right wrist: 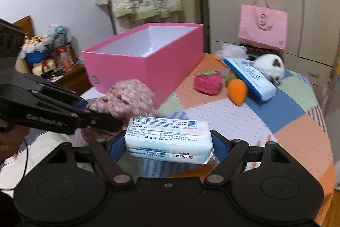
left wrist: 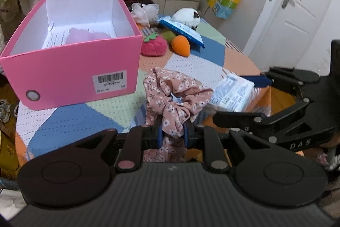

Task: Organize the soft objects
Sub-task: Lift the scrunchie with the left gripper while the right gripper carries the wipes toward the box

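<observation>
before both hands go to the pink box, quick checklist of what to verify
1. Left gripper shut on the floral scrunchie: ok.
2. Right gripper clamps the tissue pack on both sides: ok.
3. Pink box open on top: ok.
4. Room inside, only a pink soft item and paper visible: ok.
5. Whether the two grippers will clear each other over the box: cannot tell.

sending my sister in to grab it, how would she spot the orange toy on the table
Find the pink box on the patchwork table. Past its far right corner lies a small cluster of soft things: a red strawberry, a green piece behind it, and a blue pack under a white plush. The orange toy sits between strawberry and pack, the only plain orange, teardrop-shaped one.
</observation>
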### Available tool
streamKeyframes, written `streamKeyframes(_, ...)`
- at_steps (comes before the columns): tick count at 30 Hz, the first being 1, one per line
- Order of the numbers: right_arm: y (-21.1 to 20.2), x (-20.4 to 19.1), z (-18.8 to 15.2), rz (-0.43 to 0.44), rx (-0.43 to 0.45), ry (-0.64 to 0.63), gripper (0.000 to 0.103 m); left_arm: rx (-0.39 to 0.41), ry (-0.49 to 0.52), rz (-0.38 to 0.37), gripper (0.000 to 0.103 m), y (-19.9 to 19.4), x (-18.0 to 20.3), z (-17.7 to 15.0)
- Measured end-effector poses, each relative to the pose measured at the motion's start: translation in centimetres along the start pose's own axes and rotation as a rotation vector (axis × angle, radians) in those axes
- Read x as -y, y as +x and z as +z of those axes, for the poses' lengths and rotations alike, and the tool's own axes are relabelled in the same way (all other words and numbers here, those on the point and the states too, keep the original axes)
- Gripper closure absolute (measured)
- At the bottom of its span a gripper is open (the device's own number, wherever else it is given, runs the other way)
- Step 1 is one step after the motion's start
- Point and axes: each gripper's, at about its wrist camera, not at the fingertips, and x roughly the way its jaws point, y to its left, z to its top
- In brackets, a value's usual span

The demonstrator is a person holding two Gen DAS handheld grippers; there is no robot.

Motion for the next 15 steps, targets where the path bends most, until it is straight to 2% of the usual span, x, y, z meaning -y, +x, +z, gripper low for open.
streamKeyframes(4, -0.1, -1.5, 1.4, 0.042, -0.003, -0.040, 0.019, 0.002, 0.012, 0.015, 0.086, -1.7, -0.5, 0.4)
streamKeyframes(8, -0.4, -2.7, 2.8, 0.067, 0.008, -0.077, 0.019, -0.025, -0.005, -0.008, 0.086, -2.8, -1.1, 0.8)
streamKeyframes(11, -0.6, -3.5, 3.8, 0.085, 0.018, -0.099, 0.019, 0.008, 0.015, 0.022, 0.086, -3.6, -1.2, 1.0)
streamKeyframes(15, -0.3, -4.2, 4.9, 0.100, 0.036, -0.117, 0.019, 0.030, -0.004, 0.018, 0.086, -4.3, -2.0, 1.4)
